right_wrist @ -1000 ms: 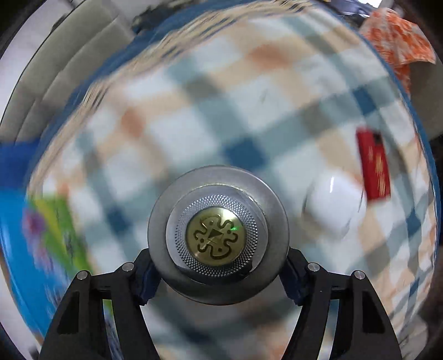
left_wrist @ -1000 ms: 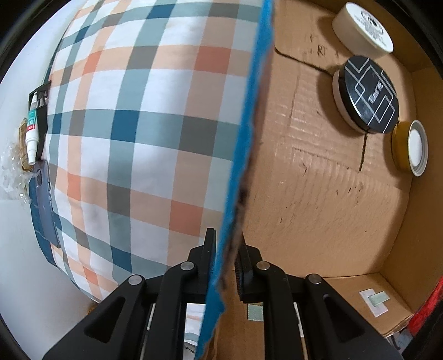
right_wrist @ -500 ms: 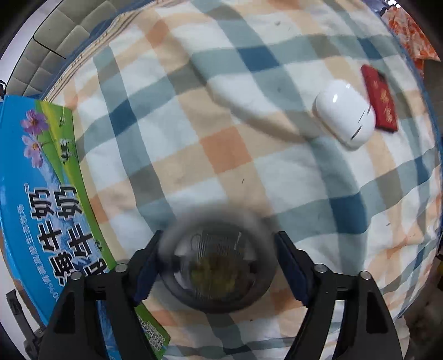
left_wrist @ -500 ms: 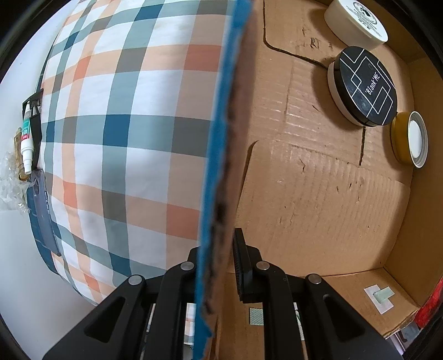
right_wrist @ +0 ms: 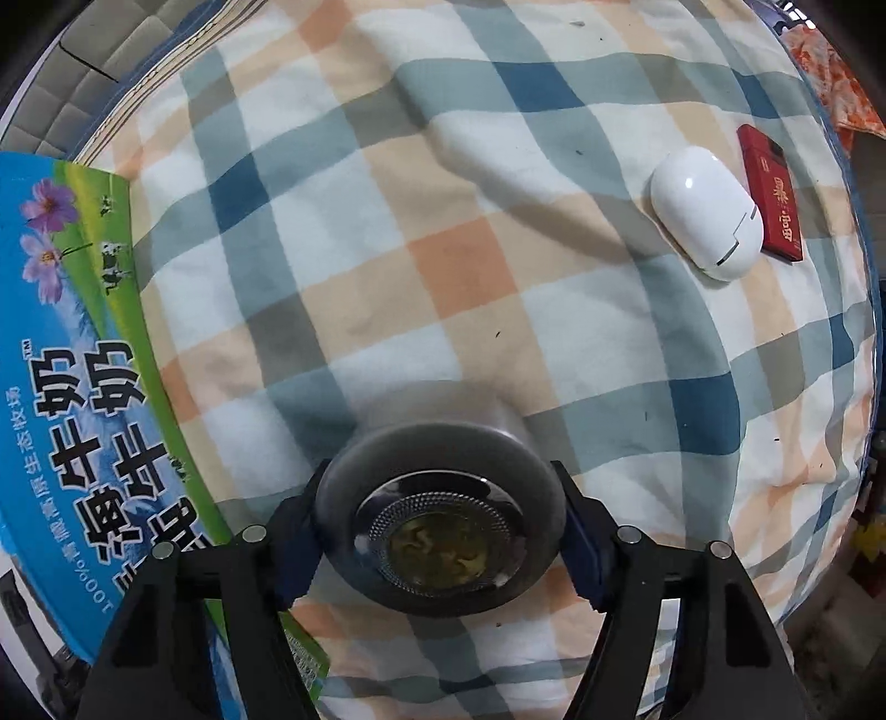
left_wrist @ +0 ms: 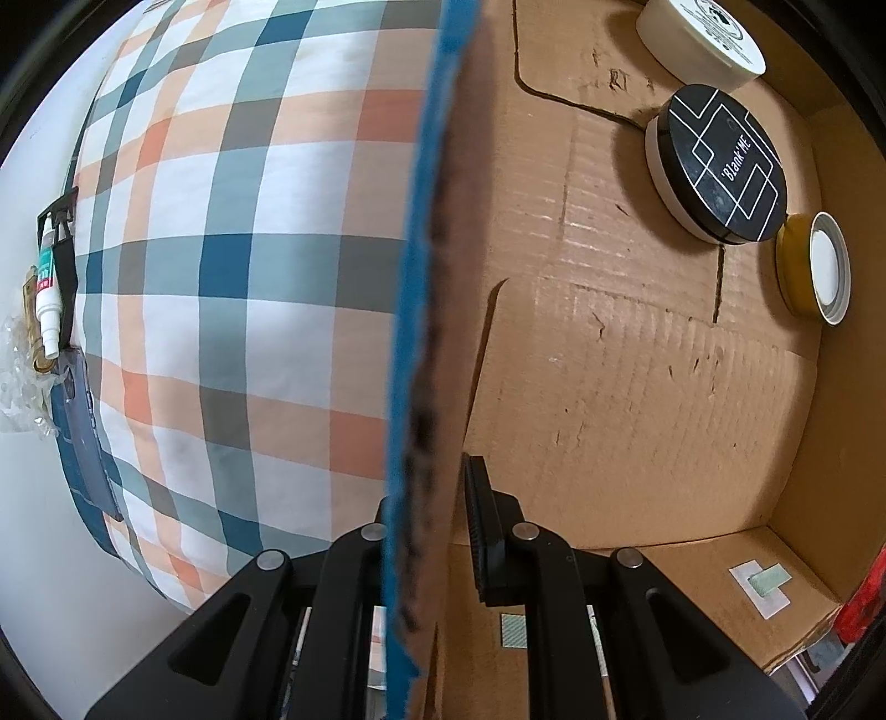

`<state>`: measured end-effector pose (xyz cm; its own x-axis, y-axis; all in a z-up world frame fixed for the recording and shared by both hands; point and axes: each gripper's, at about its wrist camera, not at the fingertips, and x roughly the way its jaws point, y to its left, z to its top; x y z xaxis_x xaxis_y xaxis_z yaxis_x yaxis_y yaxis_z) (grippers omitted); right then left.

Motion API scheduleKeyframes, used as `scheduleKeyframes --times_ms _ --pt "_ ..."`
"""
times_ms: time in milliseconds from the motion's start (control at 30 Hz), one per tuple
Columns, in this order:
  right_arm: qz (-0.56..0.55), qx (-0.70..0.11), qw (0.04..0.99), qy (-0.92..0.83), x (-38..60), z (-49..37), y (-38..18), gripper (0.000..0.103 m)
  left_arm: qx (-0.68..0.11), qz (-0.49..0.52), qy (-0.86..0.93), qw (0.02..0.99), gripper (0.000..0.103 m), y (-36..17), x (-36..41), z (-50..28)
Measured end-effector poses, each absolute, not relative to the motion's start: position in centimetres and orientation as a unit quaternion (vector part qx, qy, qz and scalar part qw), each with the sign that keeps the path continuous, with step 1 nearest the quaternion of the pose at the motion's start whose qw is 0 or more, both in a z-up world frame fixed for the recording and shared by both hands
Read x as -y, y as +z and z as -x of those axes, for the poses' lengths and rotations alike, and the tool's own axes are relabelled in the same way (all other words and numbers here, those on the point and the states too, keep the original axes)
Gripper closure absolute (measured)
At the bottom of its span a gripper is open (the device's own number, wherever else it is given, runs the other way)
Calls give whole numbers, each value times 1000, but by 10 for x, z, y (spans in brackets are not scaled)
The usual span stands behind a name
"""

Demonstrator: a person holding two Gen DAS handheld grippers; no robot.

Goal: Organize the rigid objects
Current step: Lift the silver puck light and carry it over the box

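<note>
My left gripper (left_wrist: 429,531) is shut on the blue-printed wall (left_wrist: 426,332) of a cardboard box. Inside the box lie a white round tin (left_wrist: 700,41), a black-lidded round case (left_wrist: 720,166) and a yellow tin (left_wrist: 814,271). My right gripper (right_wrist: 440,526) is shut on a round grey metal case (right_wrist: 440,515) with a gold emblem, held low over the plaid bedsheet (right_wrist: 443,277). A white oval case (right_wrist: 706,213) and a red pack (right_wrist: 772,199) lie on the sheet at the far right. The box's blue outer side (right_wrist: 72,387) stands to the left.
Past the bed's left edge in the left wrist view are a white spray bottle (left_wrist: 47,293), a dark phone-like slab (left_wrist: 83,432) and crinkled plastic (left_wrist: 16,382). An orange patterned cloth (right_wrist: 841,72) lies at the far right corner of the bed.
The right gripper has tilted downward and moved with the metal case, so the bed and box side now show. The left view has shifted slightly, so the box wall stands straighter.
</note>
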<state>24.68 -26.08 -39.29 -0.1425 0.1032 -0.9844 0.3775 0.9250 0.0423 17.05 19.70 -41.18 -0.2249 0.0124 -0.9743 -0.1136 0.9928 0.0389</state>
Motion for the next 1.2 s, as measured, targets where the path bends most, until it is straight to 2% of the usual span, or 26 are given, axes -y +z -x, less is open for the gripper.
scheduleKeyframes --times_ms 267,867,1200 --pt "-156 -745 640 -102 248 -231 -385 30 -780 33 50 623 93 -411 -195 -171" --pt "-163 -670 721 61 154 -227 -229 30 -779 31 43 625 93 -403 -193 -177" --pt "-143 -679 711 114 92 -233 -233 30 -778 38 42 625 93 -400 -195 -179"
